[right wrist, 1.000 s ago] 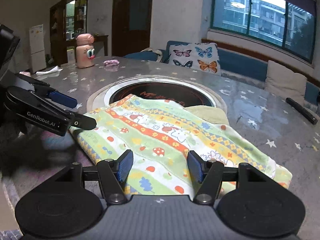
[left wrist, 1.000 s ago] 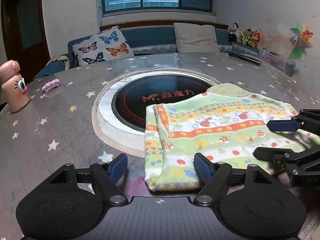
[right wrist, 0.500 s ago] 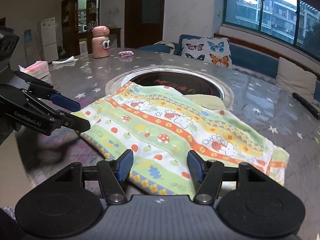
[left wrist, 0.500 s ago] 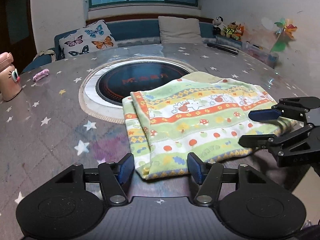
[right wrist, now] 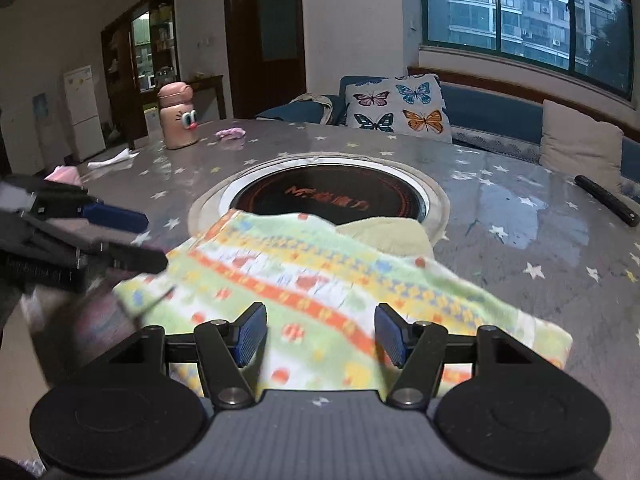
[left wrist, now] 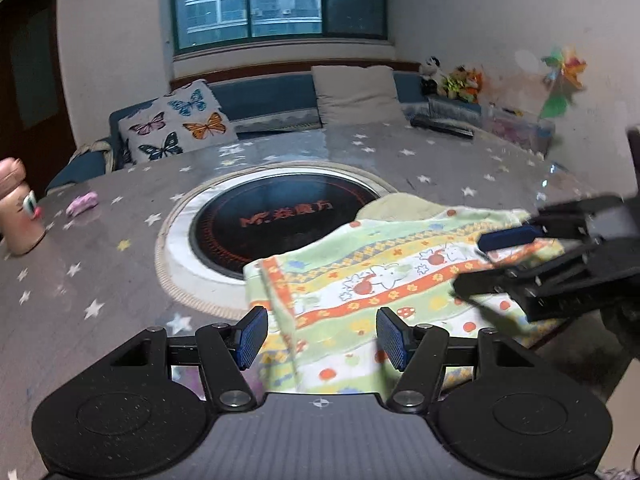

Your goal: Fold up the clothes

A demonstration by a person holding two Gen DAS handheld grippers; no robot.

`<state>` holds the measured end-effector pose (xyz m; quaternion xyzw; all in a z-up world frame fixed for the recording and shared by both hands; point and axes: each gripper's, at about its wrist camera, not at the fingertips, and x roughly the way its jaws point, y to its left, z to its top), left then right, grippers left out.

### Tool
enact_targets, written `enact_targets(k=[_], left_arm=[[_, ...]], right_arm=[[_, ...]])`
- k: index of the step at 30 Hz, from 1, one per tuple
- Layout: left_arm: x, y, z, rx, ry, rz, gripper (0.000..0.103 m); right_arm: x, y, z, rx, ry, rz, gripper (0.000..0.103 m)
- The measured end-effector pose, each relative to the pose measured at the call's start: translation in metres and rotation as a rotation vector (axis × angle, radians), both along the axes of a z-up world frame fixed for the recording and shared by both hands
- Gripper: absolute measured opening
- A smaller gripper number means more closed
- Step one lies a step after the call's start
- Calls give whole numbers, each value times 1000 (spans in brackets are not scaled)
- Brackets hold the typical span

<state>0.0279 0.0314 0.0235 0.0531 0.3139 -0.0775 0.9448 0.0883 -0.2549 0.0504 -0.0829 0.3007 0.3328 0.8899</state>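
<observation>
A folded green, yellow and orange patterned garment (left wrist: 380, 280) lies on the round table, partly over the edge of the black inset cooktop (left wrist: 280, 216); it also shows in the right wrist view (right wrist: 312, 280). My left gripper (left wrist: 318, 340) is open and empty, low over the garment's near left corner. My right gripper (right wrist: 320, 338) is open and empty, low over the garment's near edge. Each gripper appears in the other's view: the right one (left wrist: 476, 264) over the garment's right end, the left one (right wrist: 148, 240) at its left corner.
A pink cartoon bottle (right wrist: 176, 118), a small pink item (right wrist: 231, 133), white tissue (right wrist: 112, 159) and a black remote (right wrist: 606, 200) sit on the star-patterned table (left wrist: 100, 264). A sofa with a butterfly cushion (left wrist: 178, 128) is behind. The table's near edge is just below the garment.
Both grippers have moved forward and down, closer over the garment's near edge and ends. The garment has not visibly been taken hold of; both stay open.
</observation>
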Motion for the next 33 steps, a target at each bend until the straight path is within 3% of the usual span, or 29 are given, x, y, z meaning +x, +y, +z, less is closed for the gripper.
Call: enact_targets(k=[6,10,14,18,22,25,33], left_arm=[[10,-2,-16,21,34,-2,64],[12,4,-20,17,44,8,64],[12,5,-21,14,47,12,64],[14,7,-22,7,51,29,65],[13,10,-22,2,56,43,66],[12,12,-21,4,55,52,69],[12,14,-21,-10,61,69,69]], right_arm=[[35,-8,-10,25,70,-50,71],[49,-18,-9,35,79,-115,71],[60,-23,-5,56,93,-176,66],[59,-15,-2,49,90,-146,51],[63,-5,-8,-26,74,-166,51],[67,-4,-2,-18,66,-205,50],[62,42,15,-29,38,-50,48]])
